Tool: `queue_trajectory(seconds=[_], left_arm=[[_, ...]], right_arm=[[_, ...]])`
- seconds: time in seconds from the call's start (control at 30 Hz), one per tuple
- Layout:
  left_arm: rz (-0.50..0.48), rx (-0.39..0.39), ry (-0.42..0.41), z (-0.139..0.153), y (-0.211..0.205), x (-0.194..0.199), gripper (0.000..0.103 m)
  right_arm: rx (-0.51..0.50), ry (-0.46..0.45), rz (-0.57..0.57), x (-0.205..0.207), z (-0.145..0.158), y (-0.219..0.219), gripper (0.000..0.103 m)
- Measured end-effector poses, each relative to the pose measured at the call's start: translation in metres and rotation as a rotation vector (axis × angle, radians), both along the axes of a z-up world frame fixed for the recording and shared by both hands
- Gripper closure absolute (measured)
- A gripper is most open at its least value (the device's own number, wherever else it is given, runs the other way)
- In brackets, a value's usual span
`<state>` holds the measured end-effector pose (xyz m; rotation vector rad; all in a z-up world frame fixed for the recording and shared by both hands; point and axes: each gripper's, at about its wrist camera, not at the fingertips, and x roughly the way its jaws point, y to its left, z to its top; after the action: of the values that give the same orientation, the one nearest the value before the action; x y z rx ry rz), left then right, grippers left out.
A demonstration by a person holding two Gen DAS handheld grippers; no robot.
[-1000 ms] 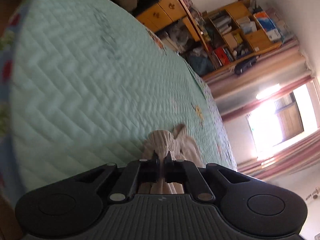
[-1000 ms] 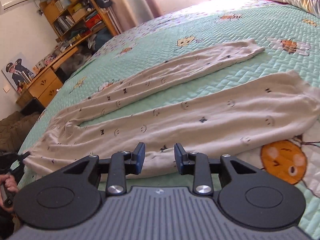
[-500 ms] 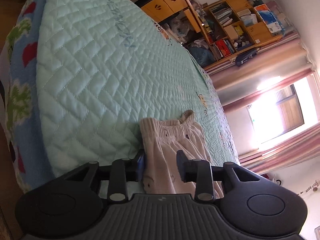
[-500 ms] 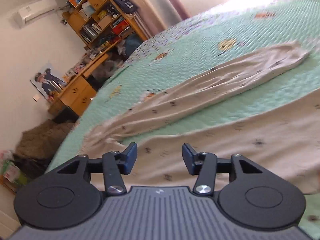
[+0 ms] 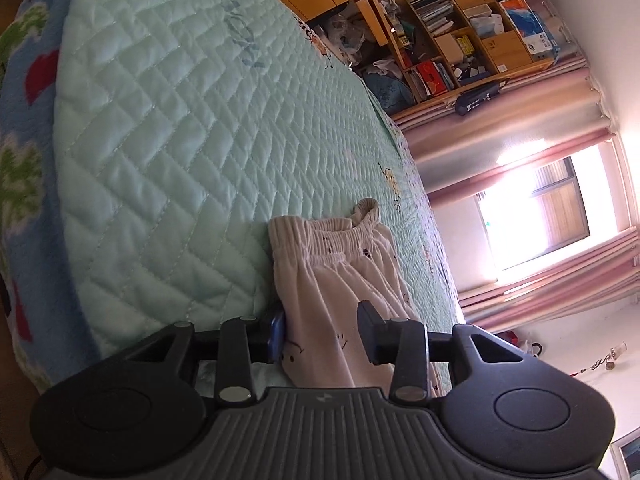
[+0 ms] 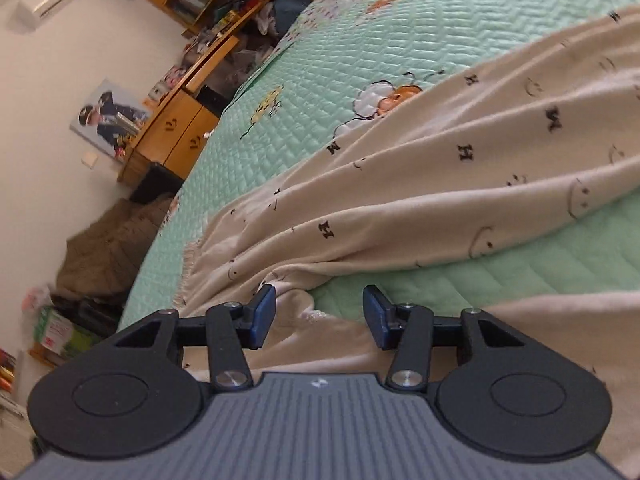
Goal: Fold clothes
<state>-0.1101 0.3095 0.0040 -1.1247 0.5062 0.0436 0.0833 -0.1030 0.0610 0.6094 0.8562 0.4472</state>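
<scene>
Cream trousers (image 5: pixel 332 240) with small black smiley prints lie on the mint quilted bedspread (image 5: pixel 180 140), waistband at the far end in the left wrist view. My left gripper (image 5: pixel 322 334) hangs over the cloth below the waistband with its jaws opening. The fabric runs between the fingers, and the pads do not press it. In the right wrist view the trousers (image 6: pixel 440 168) spread into two legs over the bedspread (image 6: pixel 400 20). My right gripper (image 6: pixel 319 316) is open low over the wrinkled fork of the legs, holding nothing.
The bed edge with a blue patterned border (image 5: pixel 24 184) falls away on the left. Beyond the bed stand a wooden desk and bookshelves (image 5: pixel 460 40), pink curtains and a bright window (image 5: pixel 532 208). A wooden cabinet (image 6: pixel 172 140) and a brown heap (image 6: pixel 108 248) stand beside the bed.
My left gripper opened and let go of the bunched waistband, which now lies flat on the bed. My right gripper swept along the legs to the fork and opened wider.
</scene>
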Motion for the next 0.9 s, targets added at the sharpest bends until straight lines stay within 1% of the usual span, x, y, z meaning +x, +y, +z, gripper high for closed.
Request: queue_trajectory(seconds=[0.07, 0.1, 0.13, 0.17, 0.2, 0.23, 0.27, 0.3, 0.33, 0.37, 0.4, 0.43, 0.47, 0.5, 0.57, 0.63, 0.7, 0.73, 0.8, 0.87, 0.9], left_arm=[[-0.007, 0.015, -0.017, 0.003, -0.004, -0.003, 0.063], [-0.010, 0.044, -0.023, 0.007, -0.006, -0.005, 0.063], [-0.006, 0.091, -0.025, 0.013, -0.010, -0.009, 0.063], [0.001, 0.150, -0.025, 0.021, -0.015, -0.015, 0.063], [0.011, 0.211, -0.025, 0.029, -0.020, -0.021, 0.063], [0.024, 0.283, -0.025, 0.038, -0.027, -0.028, 0.061], [0.037, 0.363, -0.027, 0.049, -0.037, -0.034, 0.054], [0.047, 0.436, -0.034, 0.058, -0.047, -0.038, 0.045], [0.049, 0.522, -0.052, 0.069, -0.063, -0.041, 0.040], [0.048, 0.607, -0.070, 0.080, -0.078, -0.044, 0.028], [0.028, 0.674, -0.092, 0.090, -0.096, -0.042, 0.016], [-0.005, 0.719, -0.118, 0.097, -0.115, -0.041, 0.012], [-0.059, 0.747, -0.148, 0.105, -0.137, -0.034, 0.006], [-0.116, 0.763, -0.173, 0.108, -0.158, -0.027, 0.002], [-0.218, 0.786, -0.202, 0.115, -0.200, -0.010, 0.001], [-0.304, 0.795, -0.210, 0.118, -0.241, 0.010, 0.001], [-0.375, 0.802, -0.206, 0.115, -0.281, 0.026, 0.001], [-0.396, 0.812, -0.204, 0.114, -0.297, 0.031, 0.001], [-0.440, 0.845, -0.217, 0.110, -0.329, 0.034, 0.001], [-0.468, 0.879, -0.221, 0.104, -0.353, 0.034, 0.001], [-0.479, 0.894, -0.222, 0.103, -0.363, 0.034, 0.001]], right_arm=[[-0.015, -0.040, -0.003, -0.015, 0.009, -0.004, 0.052], [-0.016, -0.083, -0.012, -0.028, 0.016, -0.010, 0.052], [-0.026, -0.127, -0.023, -0.043, 0.023, -0.018, 0.052], [-0.061, -0.173, -0.037, -0.061, 0.031, -0.028, 0.052], [-0.108, -0.217, -0.055, -0.079, 0.039, -0.038, 0.052], [-0.193, -0.261, -0.091, -0.099, 0.046, -0.048, 0.050], [-0.300, -0.303, -0.147, -0.120, 0.051, -0.061, 0.048], [-0.399, -0.331, -0.209, -0.137, 0.053, -0.074, 0.039], [-0.479, -0.346, -0.282, -0.153, 0.054, -0.092, 0.032], [-0.537, -0.353, -0.362, -0.168, 0.052, -0.113, 0.031], [-0.580, -0.350, -0.428, -0.179, 0.048, -0.133, 0.030], [-0.629, -0.331, -0.495, -0.187, 0.045, -0.153, 0.030], [-0.675, -0.296, -0.560, -0.192, 0.042, -0.175, 0.030], [-0.714, -0.263, -0.623, -0.196, 0.040, -0.196, 0.029], [-0.743, -0.232, -0.721, -0.201, 0.037, -0.232, 0.026], [-0.774, -0.222, -0.787, -0.199, 0.037, -0.261, 0.018], [-0.801, -0.210, -0.821, -0.191, 0.037, -0.278, 0.018], [-0.793, -0.205, -0.834, -0.188, 0.038, -0.283, 0.018], [-0.723, -0.224, -0.850, -0.190, 0.039, -0.291, 0.018], [-0.634, -0.273, -0.832, -0.199, 0.038, -0.291, 0.018], [-0.605, -0.293, -0.813, -0.203, 0.036, -0.287, 0.018]])
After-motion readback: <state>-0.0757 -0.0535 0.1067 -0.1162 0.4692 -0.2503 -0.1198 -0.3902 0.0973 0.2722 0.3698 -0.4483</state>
